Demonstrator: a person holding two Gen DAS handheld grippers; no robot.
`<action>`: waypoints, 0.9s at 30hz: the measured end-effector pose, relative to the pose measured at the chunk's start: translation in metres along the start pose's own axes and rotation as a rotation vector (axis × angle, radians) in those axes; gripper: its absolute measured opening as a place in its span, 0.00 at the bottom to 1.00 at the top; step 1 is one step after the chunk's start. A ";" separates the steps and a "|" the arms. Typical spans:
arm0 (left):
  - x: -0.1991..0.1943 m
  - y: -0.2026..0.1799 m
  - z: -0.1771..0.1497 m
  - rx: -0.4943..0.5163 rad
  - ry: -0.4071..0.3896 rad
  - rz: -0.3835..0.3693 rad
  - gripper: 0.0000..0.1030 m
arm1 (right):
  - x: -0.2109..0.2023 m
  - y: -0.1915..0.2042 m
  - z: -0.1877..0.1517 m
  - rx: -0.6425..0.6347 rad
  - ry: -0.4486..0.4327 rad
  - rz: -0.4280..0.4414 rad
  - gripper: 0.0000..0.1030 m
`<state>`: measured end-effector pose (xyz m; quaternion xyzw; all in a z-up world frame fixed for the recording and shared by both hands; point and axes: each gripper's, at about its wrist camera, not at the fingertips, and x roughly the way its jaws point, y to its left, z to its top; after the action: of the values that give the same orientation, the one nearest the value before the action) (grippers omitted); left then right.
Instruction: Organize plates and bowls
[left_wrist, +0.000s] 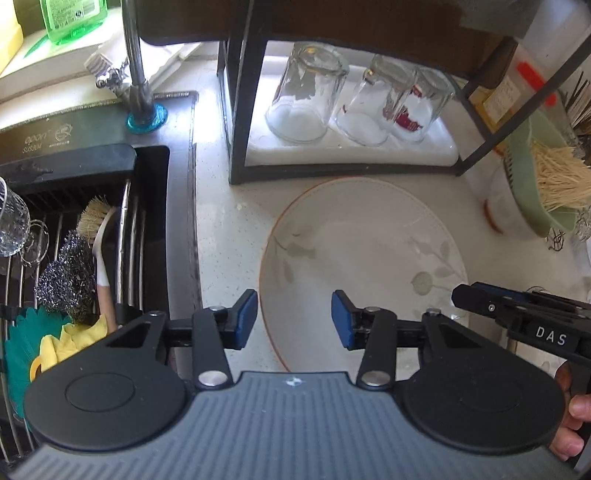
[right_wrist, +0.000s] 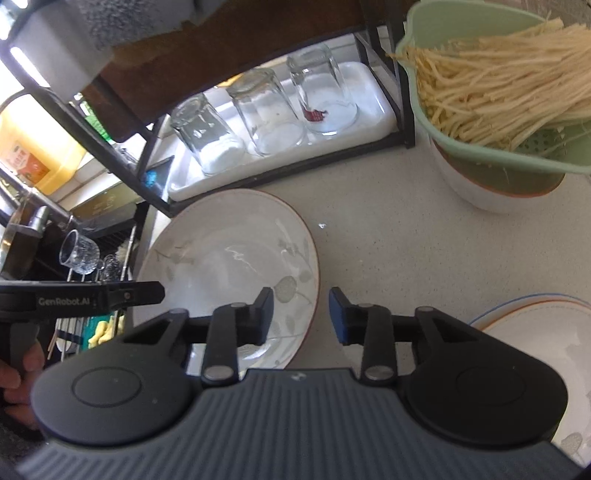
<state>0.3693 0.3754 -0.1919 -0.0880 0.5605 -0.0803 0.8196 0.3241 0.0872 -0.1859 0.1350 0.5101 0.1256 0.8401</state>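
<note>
One white plate (left_wrist: 362, 254) with a thin red rim and a pale leaf pattern lies flat on the speckled countertop (right_wrist: 388, 236), just in front of a dark metal rack (left_wrist: 236, 110) and right beside the sink (left_wrist: 92, 221). The left gripper (left_wrist: 294, 319) hangs over the plate's near left edge; its jaws stand partly apart, with the rim lying below the gap, and the blue pads (left_wrist: 246, 319) do not press on it. The right gripper (right_wrist: 301, 314) hangs over the plate's right edge, its jaws narrower but with a clear gap between them; the left finger sits above the plate and the right one above the bare counter, and nothing is gripped. A hand (left_wrist: 574, 424) holds the right tool's handle at the edge of the left view.

To the right of the plate, near the lower corner of the right view, sits a stack of plates (right_wrist: 546, 332) with red and blue rims. Behind it a white bowl (right_wrist: 480, 188) carries a green colander (right_wrist: 436, 51) full of pale noodles (right_wrist: 498, 85). Three glasses (left_wrist: 308, 96) stand upside down on a white tray (right_wrist: 369, 122) under the rack. In the sink lie a scrub brush (left_wrist: 96, 221), steel wool (left_wrist: 64, 280) and a glass cup (right_wrist: 79, 253).
</note>
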 end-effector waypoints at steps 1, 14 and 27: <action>0.003 0.002 0.001 0.000 0.007 -0.002 0.44 | 0.003 -0.001 0.000 0.013 0.006 -0.002 0.30; 0.016 0.016 0.013 -0.061 0.003 -0.042 0.23 | 0.020 -0.007 0.004 0.032 0.053 0.012 0.14; -0.015 0.002 0.012 -0.111 0.024 -0.104 0.23 | -0.010 -0.026 0.010 0.056 0.059 0.116 0.14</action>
<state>0.3750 0.3811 -0.1749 -0.1613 0.5686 -0.0929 0.8013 0.3303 0.0584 -0.1822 0.1840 0.5293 0.1634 0.8120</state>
